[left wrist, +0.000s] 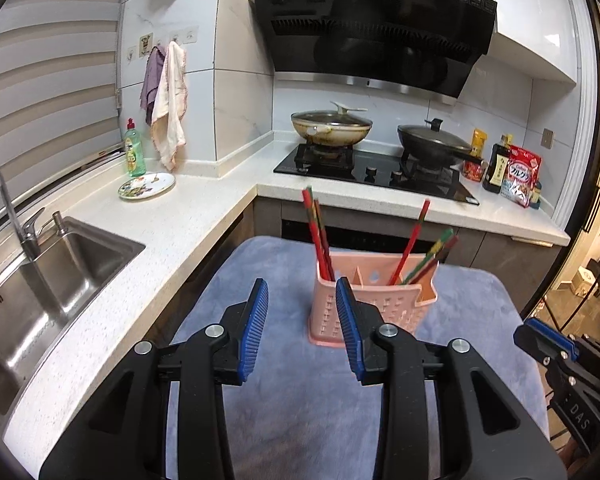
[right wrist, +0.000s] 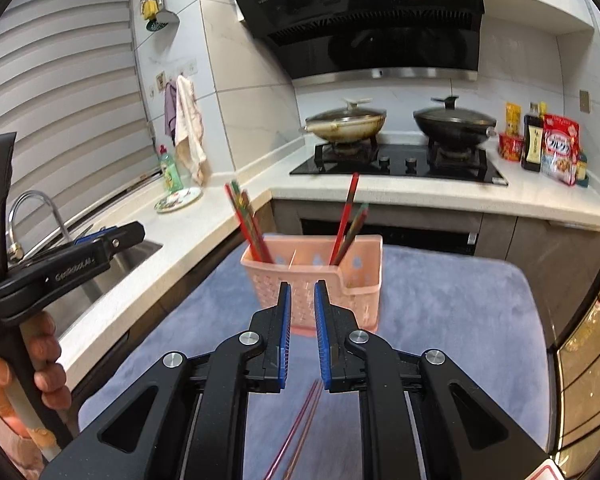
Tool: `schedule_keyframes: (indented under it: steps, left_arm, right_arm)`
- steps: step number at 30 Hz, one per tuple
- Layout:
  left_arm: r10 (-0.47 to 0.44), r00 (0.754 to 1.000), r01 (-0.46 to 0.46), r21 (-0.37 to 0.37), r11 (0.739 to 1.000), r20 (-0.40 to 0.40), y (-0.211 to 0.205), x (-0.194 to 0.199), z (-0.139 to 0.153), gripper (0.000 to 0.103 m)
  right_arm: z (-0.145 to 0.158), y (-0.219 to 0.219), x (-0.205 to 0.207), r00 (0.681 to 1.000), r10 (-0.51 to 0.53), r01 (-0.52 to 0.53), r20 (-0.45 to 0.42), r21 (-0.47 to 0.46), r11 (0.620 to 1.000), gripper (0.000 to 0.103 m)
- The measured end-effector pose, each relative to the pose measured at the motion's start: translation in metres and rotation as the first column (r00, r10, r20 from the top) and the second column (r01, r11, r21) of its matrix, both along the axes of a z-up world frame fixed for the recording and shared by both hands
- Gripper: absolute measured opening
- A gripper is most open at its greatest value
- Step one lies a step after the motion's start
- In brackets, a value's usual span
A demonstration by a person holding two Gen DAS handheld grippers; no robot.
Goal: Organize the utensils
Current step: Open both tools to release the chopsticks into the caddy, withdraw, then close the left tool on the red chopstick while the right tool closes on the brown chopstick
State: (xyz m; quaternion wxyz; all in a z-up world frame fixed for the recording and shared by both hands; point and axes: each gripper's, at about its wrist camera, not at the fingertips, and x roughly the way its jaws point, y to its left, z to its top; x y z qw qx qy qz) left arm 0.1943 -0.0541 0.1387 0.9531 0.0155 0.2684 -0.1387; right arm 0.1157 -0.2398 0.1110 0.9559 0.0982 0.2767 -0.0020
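Observation:
A pink slotted utensil holder [left wrist: 380, 308] [right wrist: 340, 280] stands upright on a blue-grey cloth [left wrist: 292, 412] [right wrist: 440, 320]. Red and green chopsticks [left wrist: 318, 236] [right wrist: 248, 224] lean in its left compartment. More chopsticks [left wrist: 414, 246] [right wrist: 348, 220] lean in its right one. My left gripper [left wrist: 302, 282] is open just left of the holder's near corner, with nothing between its pads. My right gripper [right wrist: 302, 285] points at the holder's front; its pads stand a narrow gap apart and hold nothing. A thin pair of pinkish chopsticks [right wrist: 300, 428] lies on the cloth beneath it, blurred.
A steel sink [left wrist: 48, 284] with a faucet [left wrist: 4, 200] lies to the left. The white counter [left wrist: 172, 216] carries a plate [left wrist: 147, 186] and a green soap bottle [left wrist: 134, 152]. Two lidded pans [left wrist: 332, 126] sit on the hob, with bottles and packets [left wrist: 512, 172] beside it. A hand [right wrist: 44, 368] holds the left gripper's handle.

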Motion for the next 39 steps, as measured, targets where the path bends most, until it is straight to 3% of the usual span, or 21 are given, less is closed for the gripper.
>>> schedule_keyframes:
  steps: [13, 19, 28, 39]
  left_arm:
    - [0.026, 0.989, -0.023, 0.023, 0.999, -0.148, 0.027, -0.055, -0.079, 0.034]
    - [0.035, 0.98, -0.025, 0.051, 0.998, -0.196, 0.032, -0.072, -0.107, 0.034]
    - [0.034, 0.962, -0.012, 0.083, 0.996, -0.272, 0.04, -0.093, -0.144, 0.034]
    - [0.025, 0.95, 0.009, 0.107, 0.994, -0.311, 0.039, -0.105, -0.162, 0.034]
  right_arm:
    - [-0.112, 0.034, -0.073, 0.976, 0.012, -0.001, -0.218, 0.051, 0.999, 0.013]
    - [-0.145, 0.049, -0.087, 0.962, 0.026, -0.011, -0.272, 0.057, 0.998, 0.013]
    - [-0.176, 0.064, -0.09, 0.945, 0.046, -0.025, -0.325, 0.067, 0.997, 0.013]
    - [-0.194, 0.069, -0.085, 0.929, 0.053, -0.03, -0.366, 0.067, 0.997, 0.013]
